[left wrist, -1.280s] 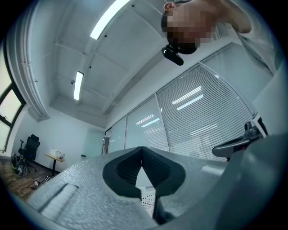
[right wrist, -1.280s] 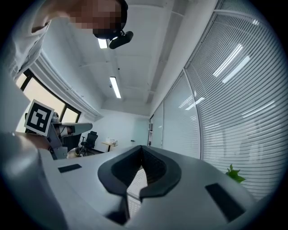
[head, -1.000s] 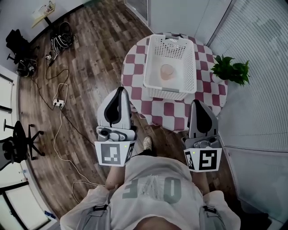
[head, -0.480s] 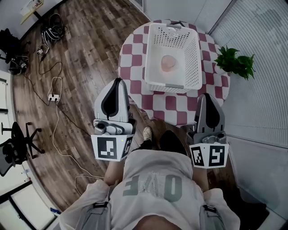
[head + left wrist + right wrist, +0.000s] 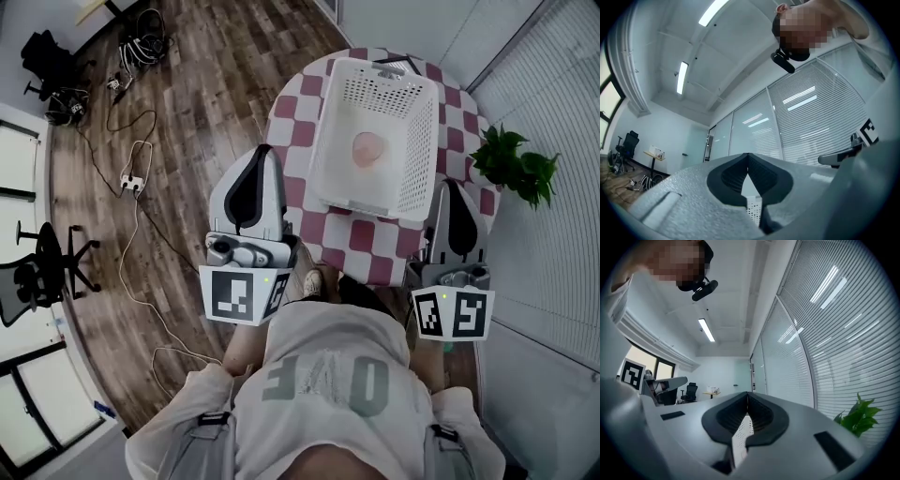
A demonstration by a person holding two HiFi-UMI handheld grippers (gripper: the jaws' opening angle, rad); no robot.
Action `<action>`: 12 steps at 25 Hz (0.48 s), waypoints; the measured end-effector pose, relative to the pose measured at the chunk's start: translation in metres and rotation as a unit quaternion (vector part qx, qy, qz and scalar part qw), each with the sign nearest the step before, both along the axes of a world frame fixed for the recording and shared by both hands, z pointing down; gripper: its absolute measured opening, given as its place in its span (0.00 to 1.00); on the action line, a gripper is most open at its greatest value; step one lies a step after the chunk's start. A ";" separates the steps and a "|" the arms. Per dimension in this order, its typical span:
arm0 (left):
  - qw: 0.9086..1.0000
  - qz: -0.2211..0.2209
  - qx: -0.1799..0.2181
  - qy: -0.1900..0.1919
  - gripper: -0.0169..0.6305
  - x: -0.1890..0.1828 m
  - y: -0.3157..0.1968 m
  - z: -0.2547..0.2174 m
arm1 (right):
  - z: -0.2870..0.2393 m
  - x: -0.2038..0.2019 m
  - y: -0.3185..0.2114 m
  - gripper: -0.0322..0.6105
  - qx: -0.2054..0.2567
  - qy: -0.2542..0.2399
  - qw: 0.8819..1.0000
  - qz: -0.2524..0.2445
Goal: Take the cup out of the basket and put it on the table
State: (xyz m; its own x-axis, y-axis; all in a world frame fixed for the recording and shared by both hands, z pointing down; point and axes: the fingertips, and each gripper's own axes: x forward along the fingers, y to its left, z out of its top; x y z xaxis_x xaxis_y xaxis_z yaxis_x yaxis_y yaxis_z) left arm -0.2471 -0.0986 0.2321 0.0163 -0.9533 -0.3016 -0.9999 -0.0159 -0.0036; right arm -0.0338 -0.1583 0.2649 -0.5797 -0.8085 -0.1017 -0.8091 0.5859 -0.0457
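A pink cup (image 5: pixel 367 148) lies on the bottom of the white perforated basket (image 5: pixel 417 178), which stands on a round red-and-white checked table (image 5: pixel 295 127). My left gripper (image 5: pixel 265 150) hangs at the table's left edge, beside the basket's left wall, jaws shut and empty. My right gripper (image 5: pixel 454 185) is by the basket's near right corner, also shut with nothing in it. In the left gripper view the closed gripper (image 5: pixel 748 158) shows a sliver of basket (image 5: pixel 753 209) below its tips. The right gripper view shows the same for its gripper (image 5: pixel 747 398) and the basket (image 5: pixel 739 437).
A potted plant (image 5: pixel 517 167) stands right of the table, by the blinds, and shows in the right gripper view as the plant (image 5: pixel 859 420). Cables and a power strip (image 5: pixel 131 183) lie on the wood floor at left, near an office chair (image 5: pixel 42 272).
The head view has swung, so the table sits further right and tilted. Both grippers have come forward from the table's near edge to either side of the basket.
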 end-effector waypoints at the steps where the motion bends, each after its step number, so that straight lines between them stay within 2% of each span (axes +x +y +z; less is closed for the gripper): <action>1: 1.000 -0.005 0.002 0.000 0.03 0.001 -0.007 -0.002 | -0.001 0.001 -0.009 0.07 0.002 0.001 1.000 -0.006; 7: 0.999 -0.022 -0.033 0.015 0.03 0.009 -0.049 0.016 | -0.002 0.009 -0.063 0.07 0.004 0.003 0.999 -0.039; 12: 0.998 -0.027 -0.048 -0.012 0.03 0.029 -0.070 0.014 | 0.014 0.022 -0.091 0.07 -0.018 -0.011 0.999 -0.049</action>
State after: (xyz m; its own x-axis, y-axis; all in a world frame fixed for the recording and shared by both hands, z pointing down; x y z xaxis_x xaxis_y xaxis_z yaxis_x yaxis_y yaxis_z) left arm -0.2177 -0.1683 0.2457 -0.0306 -0.9775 -0.2087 -0.9989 0.0375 -0.0292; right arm -0.0119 -0.2493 0.2786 -0.6546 -0.7508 -0.0879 -0.7460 0.6604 -0.0851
